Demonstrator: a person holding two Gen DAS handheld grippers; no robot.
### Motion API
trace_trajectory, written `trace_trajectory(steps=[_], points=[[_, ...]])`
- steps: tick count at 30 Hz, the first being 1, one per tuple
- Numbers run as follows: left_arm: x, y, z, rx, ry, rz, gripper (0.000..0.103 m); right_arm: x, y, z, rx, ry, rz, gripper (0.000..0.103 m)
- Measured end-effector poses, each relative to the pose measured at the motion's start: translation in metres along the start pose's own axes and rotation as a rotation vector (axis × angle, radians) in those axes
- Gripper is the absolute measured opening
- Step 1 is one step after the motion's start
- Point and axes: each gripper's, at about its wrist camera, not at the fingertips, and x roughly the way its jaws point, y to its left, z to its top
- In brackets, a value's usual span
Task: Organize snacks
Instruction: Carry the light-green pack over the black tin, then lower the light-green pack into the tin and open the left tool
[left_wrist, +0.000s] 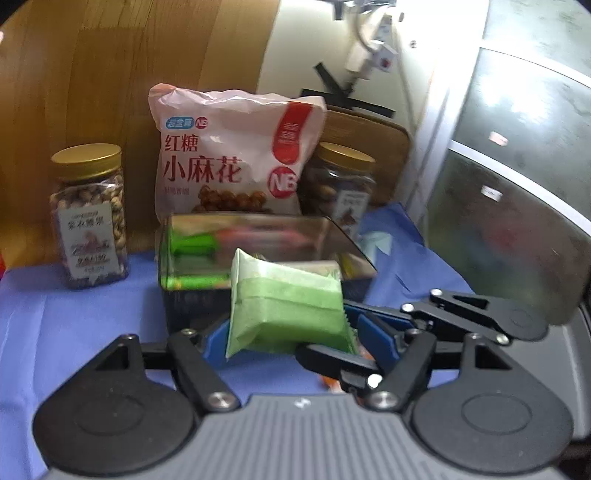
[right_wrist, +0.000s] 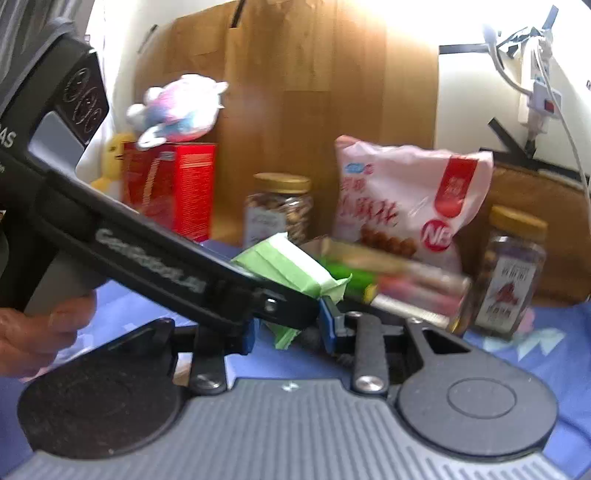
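Open blue bench (left_wrist: 55, 332) is lying free at near left. Further back, the tin (left_wrist: 258, 251) is blocking the middle, with the jar (left_wrist: 90, 214) standing left, the pink bag (left_wrist: 229, 155) behind and another jar (left_wrist: 341, 181) crowding far right.

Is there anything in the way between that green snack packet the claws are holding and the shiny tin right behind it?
Nothing visible blocks it. The green packet is held above the blue cloth, just in front of the open tin. The tin already holds some wrapped snacks, but its near rim looks unobstructed.
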Motion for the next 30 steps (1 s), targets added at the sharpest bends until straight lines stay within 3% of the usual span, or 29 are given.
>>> trace_trajectory(steps=[8,10,11,13,15,20,23,27,30], points=[[0.053,0.021,0.036,-0.007,0.009,0.042,0.074,0.051,-0.042,0.013,0.051,0.013,-0.034,0.038],[0.065,0.024,0.039,-0.011,0.026,0.064,0.075,0.062,-0.046,0.012,0.056,0.023,-0.052,0.043],[0.07,0.026,0.039,-0.006,0.032,0.079,0.076,0.065,-0.047,0.01,0.057,0.024,-0.063,0.051],[0.078,0.028,0.037,0.005,0.029,0.131,0.087,0.066,-0.051,0.007,0.065,0.018,-0.07,0.058],[0.076,0.03,0.036,-0.003,0.016,0.121,0.092,0.063,-0.056,0.005,0.087,0.013,-0.058,0.062],[0.05,0.013,0.033,0.048,-0.056,0.102,0.092,0.042,-0.062,0.007,0.113,-0.029,-0.006,0.065],[0.024,0.006,0.029,0.043,-0.102,0.069,0.092,0.019,-0.067,0.005,0.133,-0.057,-0.031,0.066],[0.006,0.001,0.009,0.006,-0.077,-0.008,0.092,-0.014,-0.094,-0.011,0.248,-0.037,-0.081,0.065],[0.01,-0.005,-0.012,0.015,-0.026,-0.02,0.092,-0.033,-0.114,-0.033,0.37,0.022,-0.104,0.065]])
